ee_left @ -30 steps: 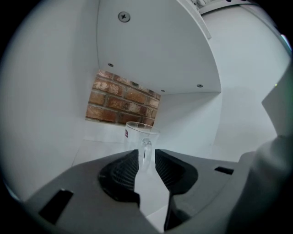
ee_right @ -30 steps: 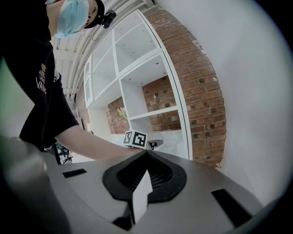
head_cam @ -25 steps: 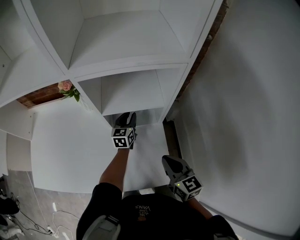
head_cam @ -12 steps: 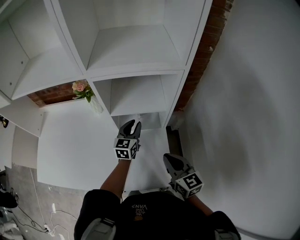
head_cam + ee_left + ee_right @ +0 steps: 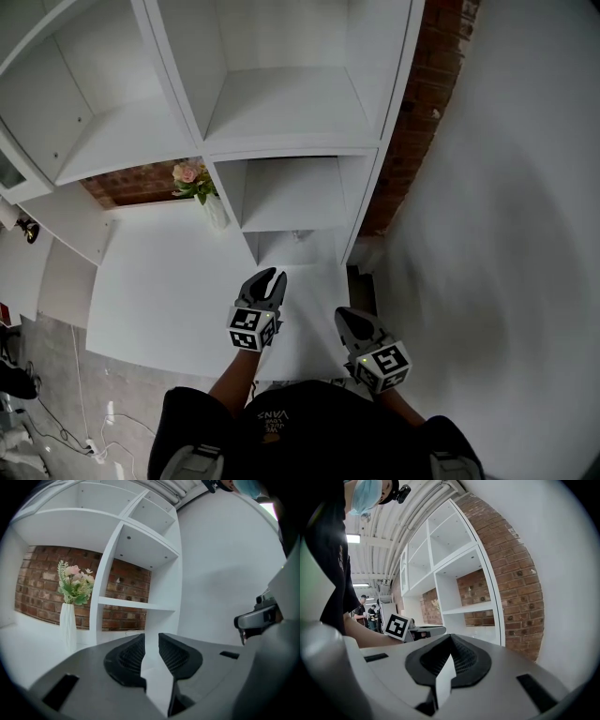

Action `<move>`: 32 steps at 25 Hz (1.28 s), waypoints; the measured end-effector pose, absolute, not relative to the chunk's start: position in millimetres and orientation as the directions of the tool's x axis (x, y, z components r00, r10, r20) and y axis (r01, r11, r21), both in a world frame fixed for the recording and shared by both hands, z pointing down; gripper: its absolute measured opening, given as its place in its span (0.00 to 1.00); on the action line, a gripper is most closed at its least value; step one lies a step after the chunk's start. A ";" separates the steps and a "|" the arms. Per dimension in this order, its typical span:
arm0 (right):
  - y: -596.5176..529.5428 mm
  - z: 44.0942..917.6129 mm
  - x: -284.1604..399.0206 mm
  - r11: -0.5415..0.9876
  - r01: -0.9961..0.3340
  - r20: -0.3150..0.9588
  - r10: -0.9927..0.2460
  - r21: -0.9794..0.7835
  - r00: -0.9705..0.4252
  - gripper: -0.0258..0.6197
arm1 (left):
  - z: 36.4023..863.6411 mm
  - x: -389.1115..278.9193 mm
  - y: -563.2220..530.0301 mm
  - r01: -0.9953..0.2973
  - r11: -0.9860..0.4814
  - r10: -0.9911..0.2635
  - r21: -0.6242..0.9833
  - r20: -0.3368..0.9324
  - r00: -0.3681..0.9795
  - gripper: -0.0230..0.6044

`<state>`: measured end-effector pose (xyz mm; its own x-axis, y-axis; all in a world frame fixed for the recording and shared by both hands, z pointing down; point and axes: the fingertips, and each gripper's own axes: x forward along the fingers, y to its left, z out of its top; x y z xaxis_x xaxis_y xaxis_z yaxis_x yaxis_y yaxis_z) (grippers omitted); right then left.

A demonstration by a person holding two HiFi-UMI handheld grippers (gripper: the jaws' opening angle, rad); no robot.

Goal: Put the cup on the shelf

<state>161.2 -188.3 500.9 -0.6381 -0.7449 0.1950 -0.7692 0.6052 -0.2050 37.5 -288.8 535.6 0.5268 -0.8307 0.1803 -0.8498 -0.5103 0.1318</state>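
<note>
The white shelf unit (image 5: 281, 150) stands ahead, its lowest compartment (image 5: 291, 202) open toward me. A small pale, see-through thing (image 5: 299, 234) rests at that compartment's front edge; I cannot tell that it is the cup. My left gripper (image 5: 273, 274) hovers over the white counter (image 5: 159, 281) just short of the shelf, open, with nothing between its jaws. In the left gripper view its jaws (image 5: 151, 637) point at the shelf's upright panel. My right gripper (image 5: 342, 315) hangs lower right, shut and empty, with its tips (image 5: 450, 637) touching.
A white vase (image 5: 215, 212) of pink flowers (image 5: 190, 175) stands on the counter left of the shelf, also the vase (image 5: 68, 625) in the left gripper view. A brick wall (image 5: 422, 112) runs behind; a plain white wall (image 5: 506, 234) fills the right. Cables lie on the floor (image 5: 56, 412).
My left gripper has drawn back from the lowest shelf compartment toward me and its jaws have spread. The view has pulled away from the shelf. The right gripper has hardly moved.
</note>
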 end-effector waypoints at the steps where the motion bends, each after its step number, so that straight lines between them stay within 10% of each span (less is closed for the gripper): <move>1: -188.8 500.1 161.5 0.608 -0.769 0.194 -0.744 -0.200 -0.639 0.04 | 533.0 36.5 -283.1 -0.852 -0.506 -0.834 0.135 0.177 0.523 0.18; 32: -201.5 479.9 161.6 0.593 -0.790 0.180 -0.770 -0.155 -0.613 0.04 | 446.8 3.3 -208.9 -0.853 -0.515 -0.850 0.082 0.082 0.521 0.05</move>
